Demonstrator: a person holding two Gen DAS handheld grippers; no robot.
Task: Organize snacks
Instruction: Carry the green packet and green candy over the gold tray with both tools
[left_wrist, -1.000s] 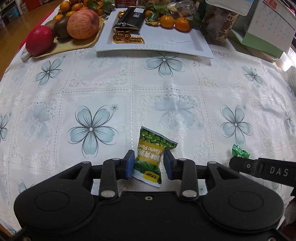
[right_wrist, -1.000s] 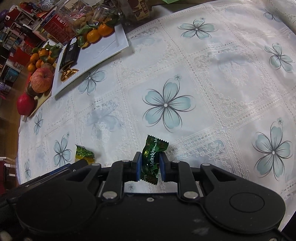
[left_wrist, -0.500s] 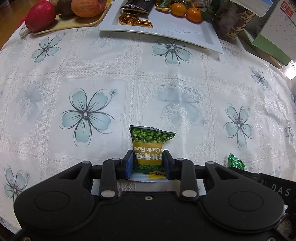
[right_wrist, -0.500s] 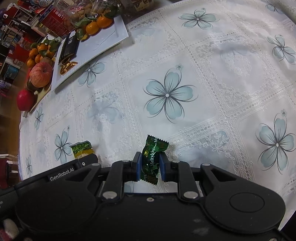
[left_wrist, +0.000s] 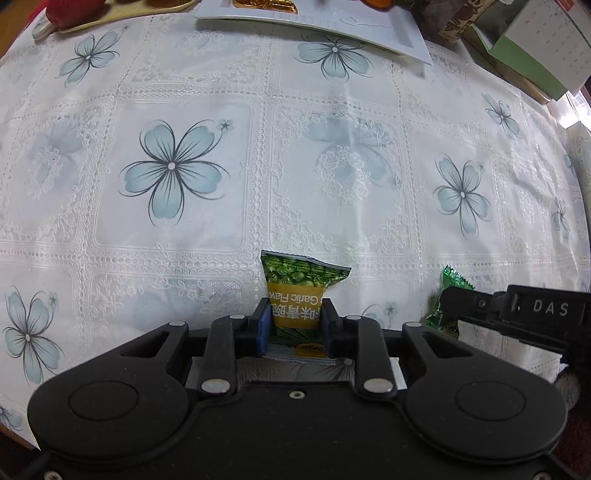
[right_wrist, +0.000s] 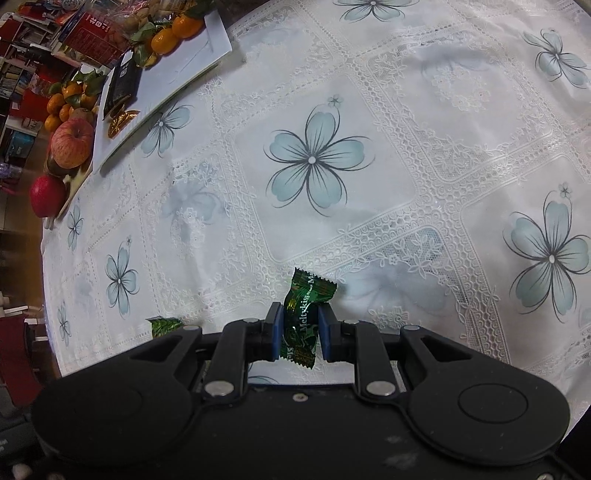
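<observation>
My left gripper (left_wrist: 294, 325) is shut on a green and yellow garlic pea packet (left_wrist: 299, 291), held over the flowered tablecloth. My right gripper (right_wrist: 300, 334) is shut on a dark green Meltykiss candy (right_wrist: 303, 317). That candy also shows at the right of the left wrist view (left_wrist: 445, 302), behind the right gripper's finger. The pea packet's corner shows in the right wrist view (right_wrist: 162, 326). A white rectangular plate (left_wrist: 369, 31) lies at the table's far side with gold coins (left_wrist: 264, 3) on it.
In the right wrist view the white plate (right_wrist: 184, 70) holds a black snack bar (right_wrist: 123, 79), gold coins (right_wrist: 122, 120) and mandarins (right_wrist: 173, 31). A fruit tray with an apple (right_wrist: 72, 142) lies left. A green calendar box (left_wrist: 539, 55) stands far right.
The left gripper's jaws have closed on the pea packet and straightened it. Both grippers have tipped down closer over the cloth. The right gripper keeps its hold on the candy.
</observation>
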